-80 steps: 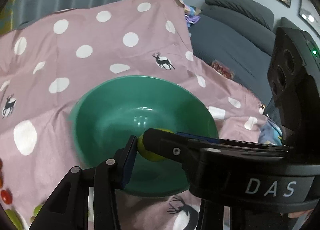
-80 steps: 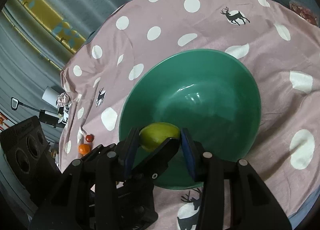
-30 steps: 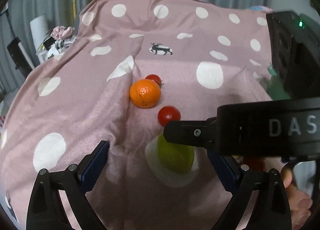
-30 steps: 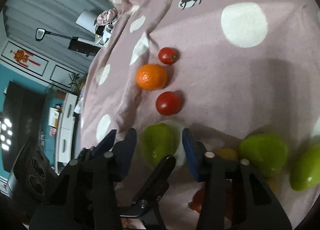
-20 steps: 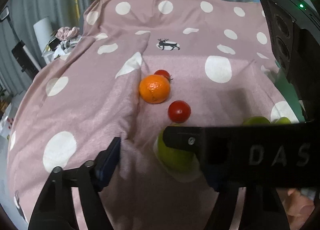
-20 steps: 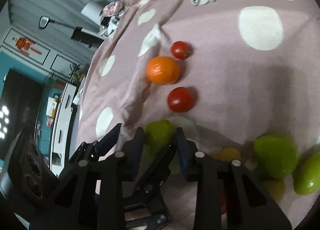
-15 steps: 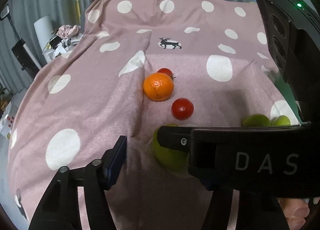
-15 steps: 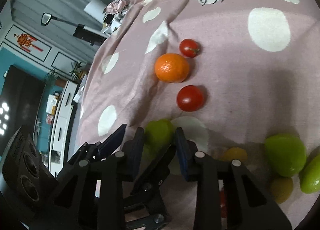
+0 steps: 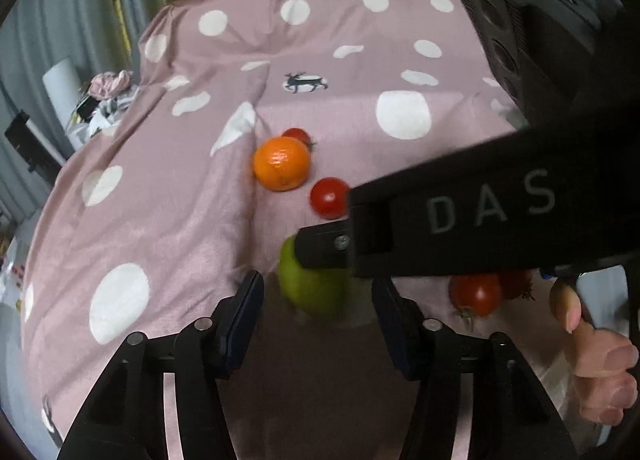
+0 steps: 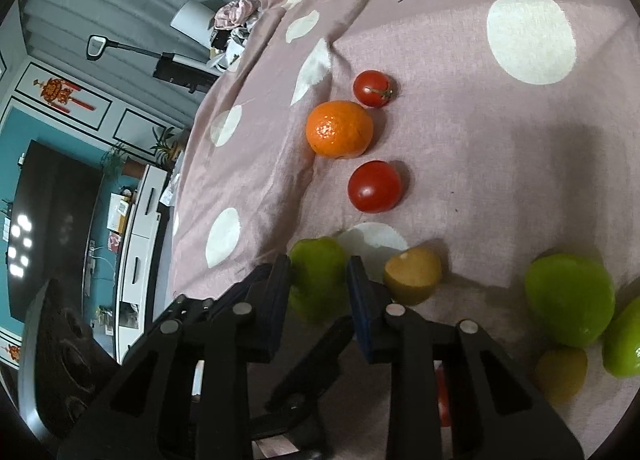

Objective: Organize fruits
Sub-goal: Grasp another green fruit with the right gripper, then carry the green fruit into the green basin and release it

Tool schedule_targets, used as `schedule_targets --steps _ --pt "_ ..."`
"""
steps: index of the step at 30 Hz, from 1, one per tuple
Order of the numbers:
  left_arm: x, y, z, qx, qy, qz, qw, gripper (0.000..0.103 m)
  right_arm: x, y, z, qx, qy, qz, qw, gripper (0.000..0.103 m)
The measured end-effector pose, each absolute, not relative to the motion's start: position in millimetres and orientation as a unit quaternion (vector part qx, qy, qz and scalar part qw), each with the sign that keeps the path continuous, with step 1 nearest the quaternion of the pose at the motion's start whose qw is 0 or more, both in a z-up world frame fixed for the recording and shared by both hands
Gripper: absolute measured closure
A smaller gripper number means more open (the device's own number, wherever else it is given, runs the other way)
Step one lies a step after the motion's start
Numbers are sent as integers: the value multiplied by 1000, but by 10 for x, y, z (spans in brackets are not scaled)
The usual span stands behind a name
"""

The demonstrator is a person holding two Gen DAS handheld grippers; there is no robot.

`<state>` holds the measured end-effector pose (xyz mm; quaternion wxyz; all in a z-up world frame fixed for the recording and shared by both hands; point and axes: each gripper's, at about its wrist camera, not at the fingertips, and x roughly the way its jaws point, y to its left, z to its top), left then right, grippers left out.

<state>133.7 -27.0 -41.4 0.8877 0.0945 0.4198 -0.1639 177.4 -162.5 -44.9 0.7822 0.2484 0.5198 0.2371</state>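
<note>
A green fruit (image 10: 318,284) lies on the pink spotted cloth (image 10: 500,147). My right gripper (image 10: 320,292) is shut on it, with one pad on each side. In the left wrist view the same green fruit (image 9: 316,292) shows beyond my open, empty left gripper (image 9: 318,320), under the right gripper's black body (image 9: 480,219). An orange (image 10: 339,129) and two red tomatoes (image 10: 374,186) (image 10: 373,88) lie further out. A yellow fruit (image 10: 412,274) sits just right of the held one.
More green fruits (image 10: 568,300) (image 10: 624,340), a small yellow fruit (image 10: 560,374) and red tomatoes (image 9: 476,294) lie to the right. A hand (image 9: 600,372) holds the right gripper. The cloth's edge drops off at the left towards room furniture (image 10: 136,219).
Both grippers left the green bowl and came to the fruit group. My right gripper closed on the green fruit over the last second. My left gripper narrowed but stays open.
</note>
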Motion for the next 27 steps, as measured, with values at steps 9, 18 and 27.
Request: schedule_targets --steps 9,18,27 --pt "1410 -176 -420 53 439 -159 883 65 1763 -1587 -444 244 516 236 786 75" --pt "1329 -188 -325 43 431 -173 885 65 1660 -1642 -339 242 510 231 793 75" --pt "1009 -522 80 53 371 -211 903 65 1285 -2050 83 252 459 217 824 75"
